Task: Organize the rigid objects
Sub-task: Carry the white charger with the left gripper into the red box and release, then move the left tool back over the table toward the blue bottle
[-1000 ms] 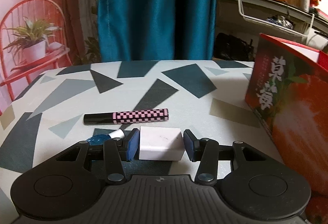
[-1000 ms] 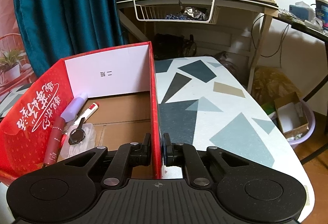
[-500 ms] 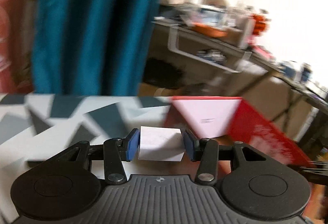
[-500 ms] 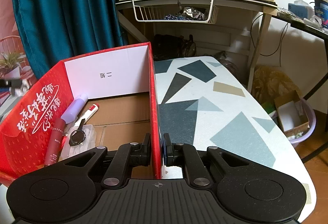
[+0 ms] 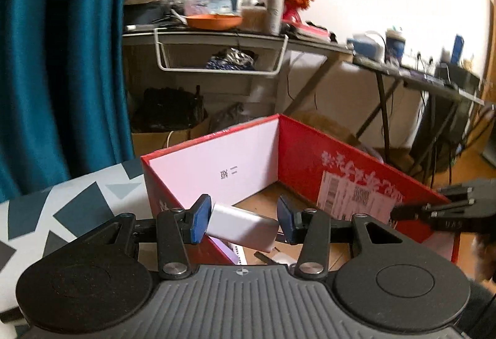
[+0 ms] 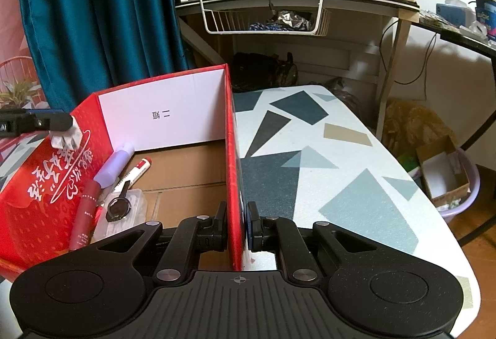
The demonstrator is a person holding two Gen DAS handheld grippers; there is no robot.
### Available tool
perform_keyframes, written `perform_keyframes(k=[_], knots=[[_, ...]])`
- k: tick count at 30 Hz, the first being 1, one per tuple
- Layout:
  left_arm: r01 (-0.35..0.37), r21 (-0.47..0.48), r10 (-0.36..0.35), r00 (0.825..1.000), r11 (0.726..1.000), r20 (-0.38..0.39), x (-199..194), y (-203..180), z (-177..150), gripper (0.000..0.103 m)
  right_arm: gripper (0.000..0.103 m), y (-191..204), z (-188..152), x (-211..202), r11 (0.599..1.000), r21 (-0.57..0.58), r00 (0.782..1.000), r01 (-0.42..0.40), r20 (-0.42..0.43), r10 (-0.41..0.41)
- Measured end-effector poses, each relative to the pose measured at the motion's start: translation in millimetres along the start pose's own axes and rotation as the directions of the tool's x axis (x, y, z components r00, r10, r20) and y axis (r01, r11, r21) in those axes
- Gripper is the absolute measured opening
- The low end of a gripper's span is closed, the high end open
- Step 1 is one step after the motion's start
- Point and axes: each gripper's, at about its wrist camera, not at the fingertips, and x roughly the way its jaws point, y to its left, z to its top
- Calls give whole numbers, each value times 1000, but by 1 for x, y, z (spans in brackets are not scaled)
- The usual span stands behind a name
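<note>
My left gripper [image 5: 241,222] holds a white charger block [image 5: 243,227], tilted, between its blue pads over the left wall of the red cardboard box [image 5: 310,150]. The block touches the left pad; a small gap shows at the right pad. The right wrist view shows the same block [image 6: 63,139] with prongs down above the box's left wall. My right gripper [image 6: 237,226] is shut on the right wall of the box [image 6: 231,153]. Inside lie a purple tube [image 6: 113,167], a red-capped pen [image 6: 136,170], a dark red tube [image 6: 83,215] and a clear case [image 6: 124,209].
The box stands on a white table with grey and teal shapes [image 6: 310,159]. A teal curtain [image 6: 99,13] hangs behind. A cluttered desk with a wire basket [image 6: 266,19] stands beyond the table. A lilac bin [image 6: 452,181] sits on the floor at right.
My left gripper lifted the white block off the table and swung right to the box's left wall; the block now tilts in the jaws. The right gripper stayed clamped on the right wall.
</note>
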Motion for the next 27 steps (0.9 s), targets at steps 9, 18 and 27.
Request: perform_keyframes(k=[9,18,27], knots=[[29,28,-28,999,999,-47,9,-2,-3,50,10,0,1,0,1000,2,1000,-1,-3,1],[29,-49,-27,999,998,31,-16,15,1,71,10,0,1,0,1000,2,1000,-1,-5,1],[-196,-193,191,981,961,-44,-66,76,-30,92,11,-1,0,0,1000,6,1000,-5,0,5]])
